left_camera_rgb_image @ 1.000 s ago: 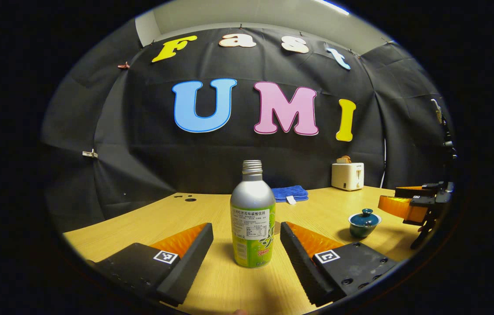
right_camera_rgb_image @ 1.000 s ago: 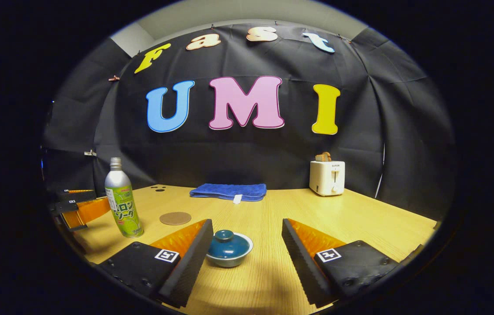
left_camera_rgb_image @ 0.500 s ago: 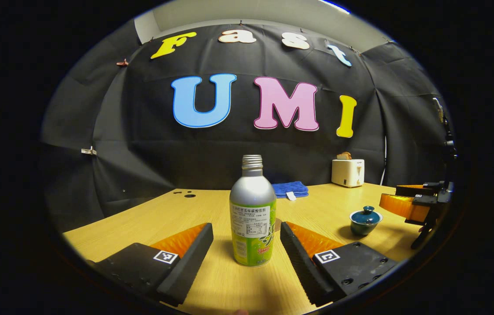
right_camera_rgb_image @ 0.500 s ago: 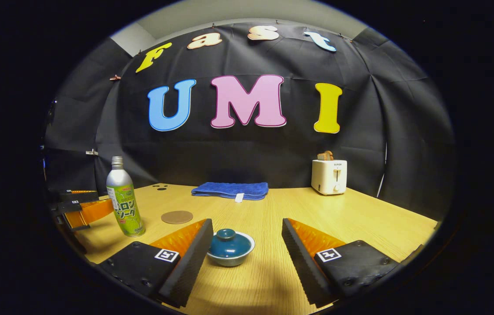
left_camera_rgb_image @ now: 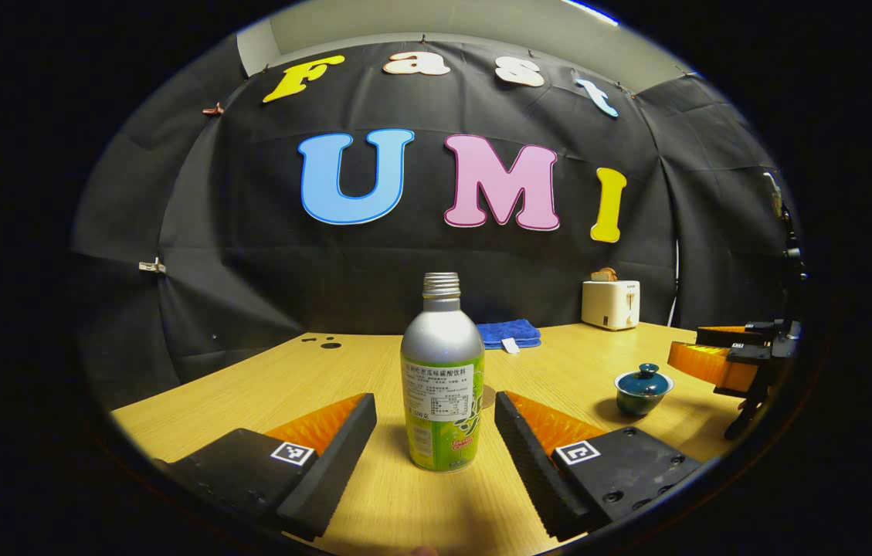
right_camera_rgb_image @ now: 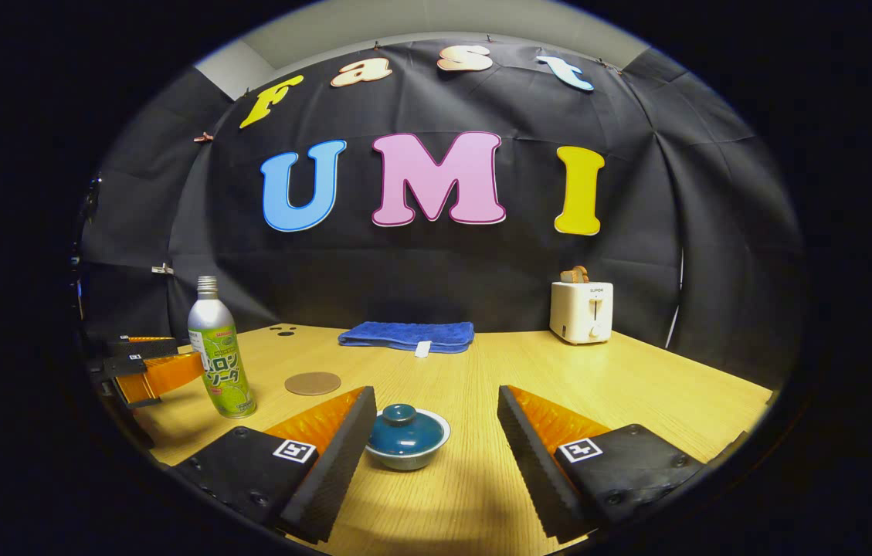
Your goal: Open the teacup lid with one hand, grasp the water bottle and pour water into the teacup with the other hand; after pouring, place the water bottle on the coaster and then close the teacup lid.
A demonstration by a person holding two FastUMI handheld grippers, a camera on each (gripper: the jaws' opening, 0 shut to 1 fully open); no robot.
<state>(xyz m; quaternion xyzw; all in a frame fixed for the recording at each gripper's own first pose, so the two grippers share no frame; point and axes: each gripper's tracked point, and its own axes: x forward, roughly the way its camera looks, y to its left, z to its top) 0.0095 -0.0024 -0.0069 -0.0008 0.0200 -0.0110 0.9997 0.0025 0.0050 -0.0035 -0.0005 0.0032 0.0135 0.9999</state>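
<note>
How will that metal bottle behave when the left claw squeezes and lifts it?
The bottle looks rigid metal, so it probably won't buckle. Its smooth round body could slip or twist. Tall on a narrow base, uncapped: a nudge from one side may tip it and spill anything inside.

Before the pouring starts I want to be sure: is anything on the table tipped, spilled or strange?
Nothing stands out. The water bottle stands upright, the teacup has its lid on, the coaster lies flat, and the table looks dry.
</note>
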